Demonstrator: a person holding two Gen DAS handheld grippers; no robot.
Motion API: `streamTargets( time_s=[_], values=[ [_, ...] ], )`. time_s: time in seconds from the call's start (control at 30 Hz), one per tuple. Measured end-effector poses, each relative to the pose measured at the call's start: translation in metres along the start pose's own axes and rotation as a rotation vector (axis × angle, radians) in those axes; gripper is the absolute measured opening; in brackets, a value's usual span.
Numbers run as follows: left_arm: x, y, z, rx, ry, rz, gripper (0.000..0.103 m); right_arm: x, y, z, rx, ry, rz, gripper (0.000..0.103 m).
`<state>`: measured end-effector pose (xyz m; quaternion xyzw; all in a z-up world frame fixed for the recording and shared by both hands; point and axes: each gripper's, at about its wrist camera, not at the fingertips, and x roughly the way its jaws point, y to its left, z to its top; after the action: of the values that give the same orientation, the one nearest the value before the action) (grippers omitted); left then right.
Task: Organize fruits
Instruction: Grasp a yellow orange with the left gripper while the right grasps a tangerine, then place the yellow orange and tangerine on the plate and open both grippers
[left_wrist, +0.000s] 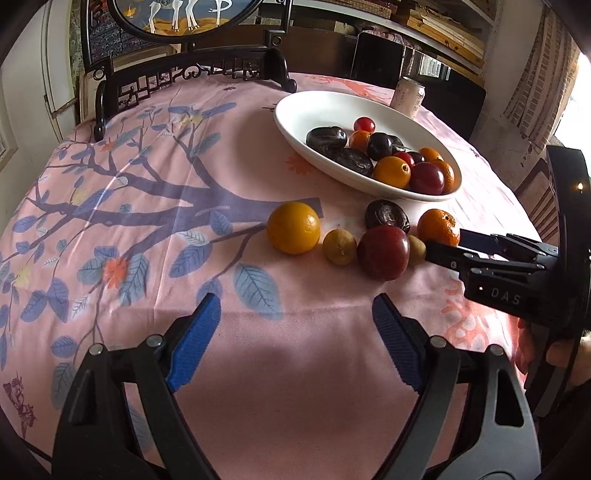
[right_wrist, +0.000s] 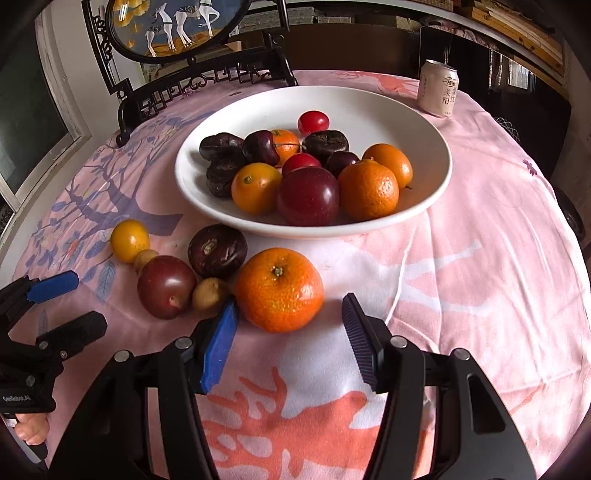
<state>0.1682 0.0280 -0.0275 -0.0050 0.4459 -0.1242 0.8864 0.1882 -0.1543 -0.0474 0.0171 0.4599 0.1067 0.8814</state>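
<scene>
My right gripper (right_wrist: 288, 325) gapes around the mandarin (right_wrist: 279, 290); a small brown fruit (right_wrist: 210, 295) crowds its left pad; left gripper (left_wrist: 291, 325) wide, empty.

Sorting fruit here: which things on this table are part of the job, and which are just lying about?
Job:
mandarin ahead of the open right gripper
red plum
dark fruit
yellow citrus
two small tan fruits
white bowl of fruit
open left gripper

Lying about:
drink can
framed horse picture
</scene>
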Motion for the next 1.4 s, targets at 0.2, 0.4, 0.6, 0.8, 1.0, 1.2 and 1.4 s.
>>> streamTargets(
  time_s=[0.2, 0.4, 0.6, 0.8, 1.0, 1.2, 1.4],
  values=[
    [0.009, 0.001, -0.001, -0.004, 0.017, 0.019, 0.086, -0.002, -0.001, -0.001, 0.006, -0.009, 0.043, 0.046],
    [0.013, 0.006, 0.002, -0.019, 0.026, 0.068, 0.086, -0.019, -0.007, -0.004, 0.035, -0.050, 0.087, 0.046],
    [0.025, 0.005, 0.012, 0.022, 0.070, 0.119, 0.085, -0.030, -0.008, -0.004, 0.032, -0.074, 0.142, 0.046],
    [0.042, 0.002, 0.032, 0.078, 0.084, 0.145, 0.080, -0.037, -0.008, -0.003, 0.024, -0.090, 0.164, 0.046],
    [0.052, -0.003, 0.045, 0.141, 0.061, 0.115, 0.069, -0.036, -0.011, -0.003, 0.028, -0.081, 0.171, 0.046],
    [0.051, -0.015, 0.045, 0.189, 0.054, 0.070, 0.038, -0.038, -0.010, -0.003, 0.026, -0.091, 0.162, 0.046],
    [0.040, -0.012, 0.041, 0.133, 0.073, 0.069, 0.038, -0.039, -0.011, -0.004, 0.030, -0.106, 0.149, 0.046]
  ],
)
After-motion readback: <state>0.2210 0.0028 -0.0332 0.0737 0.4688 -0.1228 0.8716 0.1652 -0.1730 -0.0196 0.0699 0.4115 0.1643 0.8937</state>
